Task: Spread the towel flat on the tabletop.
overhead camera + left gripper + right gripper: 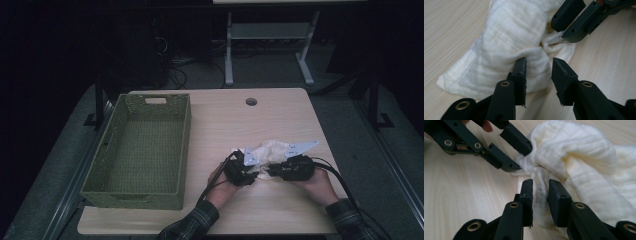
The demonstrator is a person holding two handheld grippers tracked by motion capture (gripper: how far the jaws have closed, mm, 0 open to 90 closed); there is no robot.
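A crumpled white cloth (272, 148) lies on the wooden table (220, 130), right of centre. Both grippers meet at its near edge. My left gripper (250, 175) comes in from the left. In the left gripper view my left gripper (539, 66) stands open, with a fold of the cloth (506, 37) between its jaws; the right-hand pad is clear of it. My right gripper (540, 187) has a narrow strip of the cloth (584, 157) filling the gap between its pads. The left gripper (522, 157) also straddles a cloth corner there.
An olive woven basket (186, 135) stands on the left half of the table, nothing visible inside. A round cable hole (251, 101) sits near the far edge. Beyond the table are a white desk frame (229, 55) and dark floor.
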